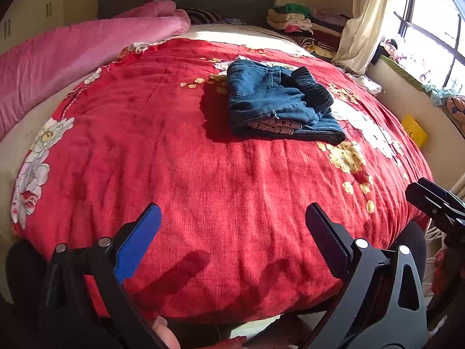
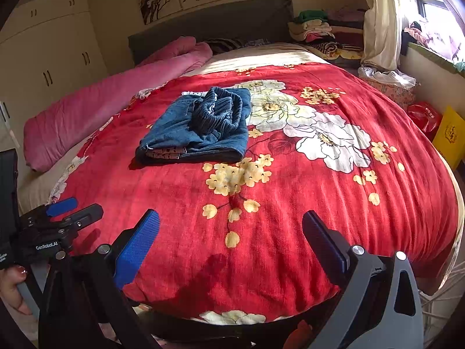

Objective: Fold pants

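Blue denim pants [image 1: 276, 101] lie folded in a compact bundle on the red floral blanket [image 1: 189, 174], with the dark ribbed waistband on top and a patterned lining showing at the near edge. They also show in the right wrist view [image 2: 200, 128]. My left gripper [image 1: 232, 226] is open and empty, held above the blanket's near edge, well short of the pants. My right gripper [image 2: 231, 229] is open and empty, also near the bed's front edge. The left gripper shows at the left of the right wrist view [image 2: 72, 209].
A rolled pink quilt [image 2: 101, 107] lies along the bed's left side. Stacked clothes [image 2: 316, 33] sit at the far right by the headboard. A curtain [image 2: 380, 20], a window ledge, a red bag [image 2: 424, 116] and a yellow box [image 2: 450, 136] are right of the bed.
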`<state>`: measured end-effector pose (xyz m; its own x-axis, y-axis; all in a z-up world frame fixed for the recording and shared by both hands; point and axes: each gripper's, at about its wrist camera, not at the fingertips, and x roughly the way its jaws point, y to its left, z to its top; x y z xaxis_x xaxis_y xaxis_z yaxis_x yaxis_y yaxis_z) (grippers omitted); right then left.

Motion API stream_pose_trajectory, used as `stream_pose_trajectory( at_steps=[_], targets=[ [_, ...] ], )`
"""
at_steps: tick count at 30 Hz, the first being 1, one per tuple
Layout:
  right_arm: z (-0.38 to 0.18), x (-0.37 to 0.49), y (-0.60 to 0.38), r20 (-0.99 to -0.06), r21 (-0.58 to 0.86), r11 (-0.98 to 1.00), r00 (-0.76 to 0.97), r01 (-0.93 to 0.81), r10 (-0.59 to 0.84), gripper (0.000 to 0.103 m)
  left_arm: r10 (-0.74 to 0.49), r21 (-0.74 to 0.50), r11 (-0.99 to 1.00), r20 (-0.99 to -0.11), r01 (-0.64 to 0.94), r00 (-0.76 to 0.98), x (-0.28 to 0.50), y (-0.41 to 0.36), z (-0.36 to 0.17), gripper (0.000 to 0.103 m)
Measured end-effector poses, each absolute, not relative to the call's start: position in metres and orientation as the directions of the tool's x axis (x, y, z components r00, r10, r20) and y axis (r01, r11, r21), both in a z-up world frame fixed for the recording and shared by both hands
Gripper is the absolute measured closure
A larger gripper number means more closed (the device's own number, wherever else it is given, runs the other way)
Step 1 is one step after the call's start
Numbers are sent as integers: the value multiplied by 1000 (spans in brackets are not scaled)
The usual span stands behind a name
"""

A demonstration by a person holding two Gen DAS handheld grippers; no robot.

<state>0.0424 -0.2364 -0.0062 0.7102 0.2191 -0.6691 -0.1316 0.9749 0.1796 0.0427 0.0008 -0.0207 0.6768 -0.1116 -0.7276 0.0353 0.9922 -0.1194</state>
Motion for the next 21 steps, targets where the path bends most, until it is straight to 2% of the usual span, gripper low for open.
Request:
stream_pose_trajectory(
  at_steps=[21],
  targets=[
    [-4,43,-239,-676,165,979,710,-118,199,5,-80,-78,996,-724,33,685,43,-1,-21,10]
  ],
)
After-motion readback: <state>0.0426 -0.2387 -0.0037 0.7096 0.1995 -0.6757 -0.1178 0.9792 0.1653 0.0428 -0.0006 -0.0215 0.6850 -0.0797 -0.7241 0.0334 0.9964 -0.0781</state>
